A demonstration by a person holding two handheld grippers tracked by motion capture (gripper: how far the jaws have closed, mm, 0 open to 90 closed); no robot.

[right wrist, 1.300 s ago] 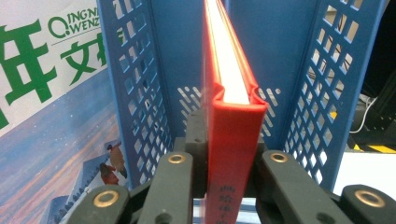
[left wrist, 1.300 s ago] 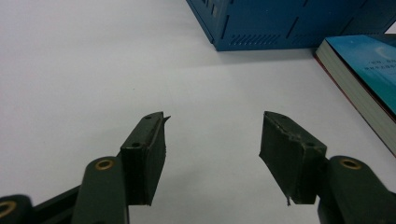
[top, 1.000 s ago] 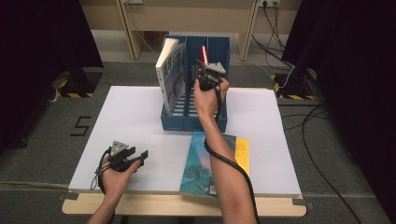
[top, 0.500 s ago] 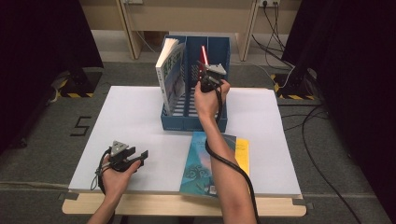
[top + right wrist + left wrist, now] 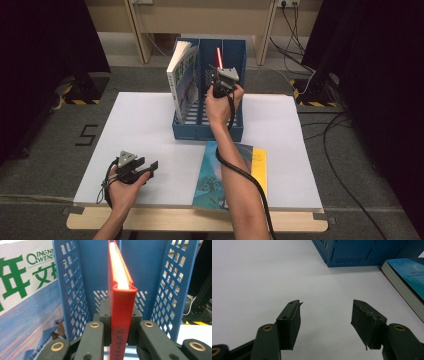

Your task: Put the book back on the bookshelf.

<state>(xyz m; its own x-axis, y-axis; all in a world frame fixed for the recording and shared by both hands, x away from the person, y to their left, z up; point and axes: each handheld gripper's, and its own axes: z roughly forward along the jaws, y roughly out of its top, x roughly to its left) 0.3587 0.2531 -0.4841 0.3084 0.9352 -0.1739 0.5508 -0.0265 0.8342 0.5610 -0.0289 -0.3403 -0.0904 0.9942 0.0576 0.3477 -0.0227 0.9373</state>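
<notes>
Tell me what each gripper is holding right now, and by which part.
The right gripper clamps the red book by its spine, upright in the blue file rack. The left gripper is open, holding nothing.

A lab or recording room is suggested rather than a home. A white table (image 5: pixel 150 115) is set on grey carpet (image 5: pixel 60 120), closed in by black curtains (image 5: pixel 45 50) on the left and right. Yellow-black hazard tape (image 5: pixel 75 95) is seen at stand feet on both sides. Cables (image 5: pixel 345 145) are trailed over the floor at the right, and wall sockets (image 5: pixel 287 3) are seen at the far edge. A "5" (image 5: pixel 88 135) is marked on the carpet.
</notes>
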